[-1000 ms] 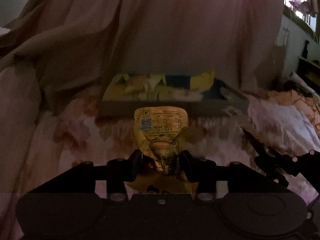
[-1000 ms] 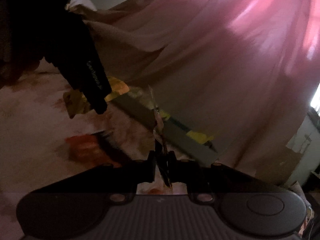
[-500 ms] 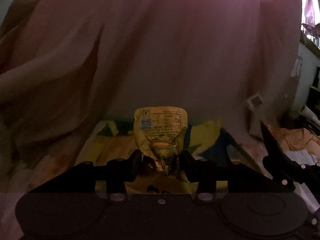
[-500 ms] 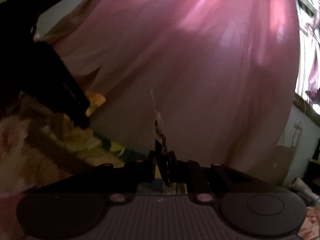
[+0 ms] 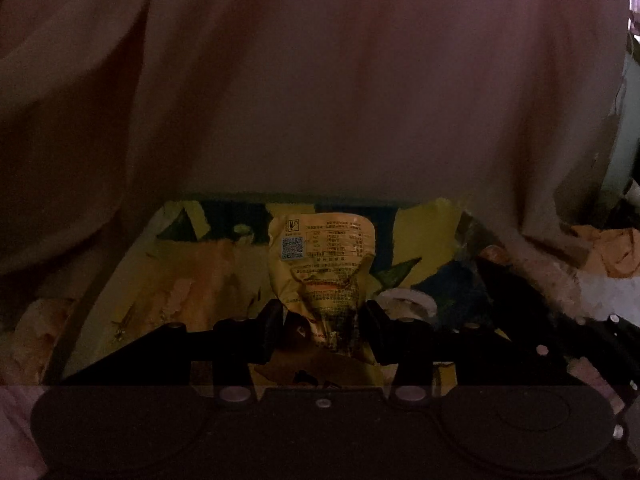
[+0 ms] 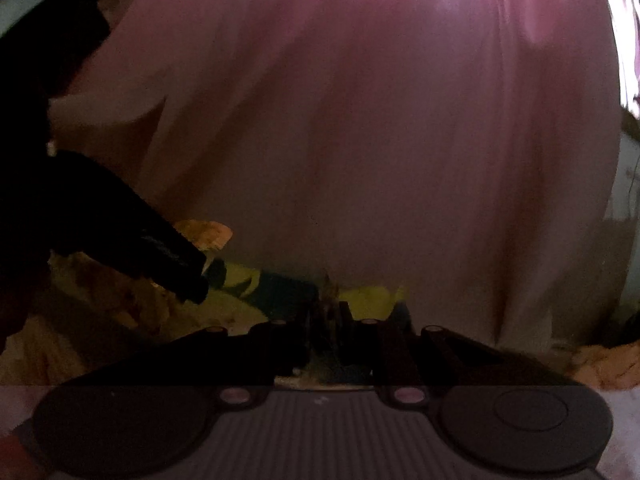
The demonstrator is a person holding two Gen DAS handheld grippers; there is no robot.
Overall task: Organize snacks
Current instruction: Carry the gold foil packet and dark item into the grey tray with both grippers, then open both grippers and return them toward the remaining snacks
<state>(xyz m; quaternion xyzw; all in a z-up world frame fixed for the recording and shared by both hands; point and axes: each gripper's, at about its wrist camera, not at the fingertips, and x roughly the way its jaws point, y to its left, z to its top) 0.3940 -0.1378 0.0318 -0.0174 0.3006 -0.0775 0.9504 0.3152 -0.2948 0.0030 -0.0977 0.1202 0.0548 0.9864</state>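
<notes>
My left gripper (image 5: 322, 322) is shut on a yellow snack packet (image 5: 324, 264) with a QR code and printed text, held upright over an open box (image 5: 100, 284) that holds several yellow, orange and blue snack packs. My right gripper (image 6: 326, 320) is shut on a thin snack wrapper (image 6: 325, 292) seen edge-on, low over the same box, whose packs (image 6: 244, 280) show in the right wrist view. The left gripper (image 6: 168, 256) shows as a dark shape at the left of the right wrist view. The right gripper (image 5: 560, 344) shows dark at the lower right of the left wrist view.
A pink curtain (image 5: 320, 80) hangs right behind the box and fills most of both views. Patterned bedding (image 5: 600, 280) lies to the right of the box. The light is dim.
Both grippers have moved forward and down toward the box, each still holding its snack. The box now lies directly under them and the curtain fills more of the views.
</notes>
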